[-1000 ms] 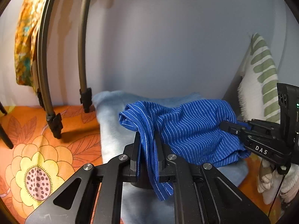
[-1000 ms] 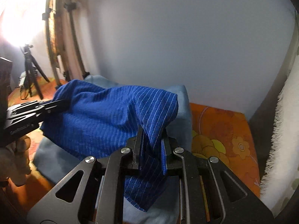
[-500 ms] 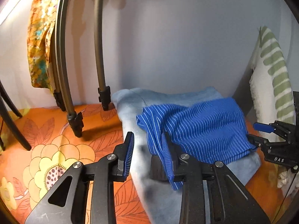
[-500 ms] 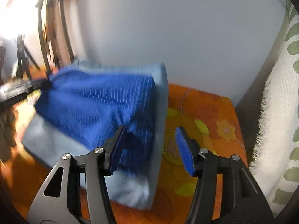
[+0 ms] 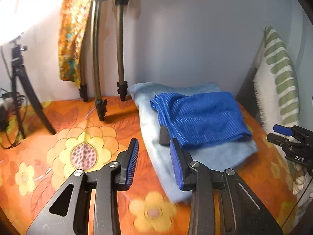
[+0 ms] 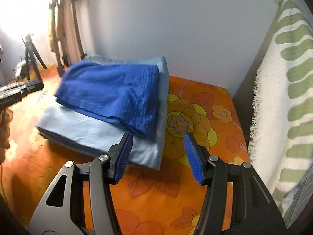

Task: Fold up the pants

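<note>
The blue striped pants (image 5: pixel 203 115) lie folded on top of a folded light-blue garment (image 5: pixel 213 156), both on the orange flowered sheet. They also show in the right wrist view (image 6: pixel 111 94) on the light-blue garment (image 6: pixel 92 135). My left gripper (image 5: pixel 153 160) is open and empty, just in front of the pile's left edge. My right gripper (image 6: pixel 157 153) is open and empty, in front of the pile's right corner. The right gripper also shows at the right edge of the left wrist view (image 5: pixel 283 135).
The orange flowered sheet (image 5: pixel 78 146) covers the surface. Tripod legs (image 5: pixel 99 101) and a patterned cloth (image 5: pixel 72 39) stand at the back left. A white and green cushion (image 6: pixel 289 90) leans at the right. A pale wall is behind.
Both grippers have let go of the pants and opened. They have drawn back from the pile, and the pants now lie flat on the light-blue garment.
</note>
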Action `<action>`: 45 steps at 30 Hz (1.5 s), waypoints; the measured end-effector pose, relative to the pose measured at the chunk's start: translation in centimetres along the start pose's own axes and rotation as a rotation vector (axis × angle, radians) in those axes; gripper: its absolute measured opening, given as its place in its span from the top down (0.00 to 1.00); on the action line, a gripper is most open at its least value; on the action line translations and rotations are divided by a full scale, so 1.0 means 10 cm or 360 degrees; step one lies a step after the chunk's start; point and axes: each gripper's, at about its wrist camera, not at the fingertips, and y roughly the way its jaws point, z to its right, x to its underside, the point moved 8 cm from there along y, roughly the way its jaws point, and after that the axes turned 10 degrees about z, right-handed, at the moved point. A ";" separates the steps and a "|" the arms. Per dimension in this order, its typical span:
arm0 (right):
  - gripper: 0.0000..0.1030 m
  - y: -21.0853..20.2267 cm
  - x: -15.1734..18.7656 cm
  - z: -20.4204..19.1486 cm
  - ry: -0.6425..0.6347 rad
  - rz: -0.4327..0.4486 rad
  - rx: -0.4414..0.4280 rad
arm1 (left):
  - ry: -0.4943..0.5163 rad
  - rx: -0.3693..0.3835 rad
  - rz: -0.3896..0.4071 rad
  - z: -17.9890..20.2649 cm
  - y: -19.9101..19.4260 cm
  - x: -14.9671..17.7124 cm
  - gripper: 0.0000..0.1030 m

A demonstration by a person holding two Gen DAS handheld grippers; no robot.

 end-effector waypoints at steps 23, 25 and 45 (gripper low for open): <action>0.24 -2.30 0.01 -0.93 0.0246 0.0334 -0.0021 | 0.0129 0.0115 0.0196 0.45 -2.09 -0.01 0.34; 0.19 -2.42 0.04 -1.03 0.0251 0.0351 -0.0021 | 0.0125 0.0124 0.0199 0.45 -2.20 0.03 0.33; 0.02 -2.55 0.59 -1.70 0.0325 0.0351 0.0062 | 0.0129 0.0027 0.0189 0.11 -2.58 0.53 0.22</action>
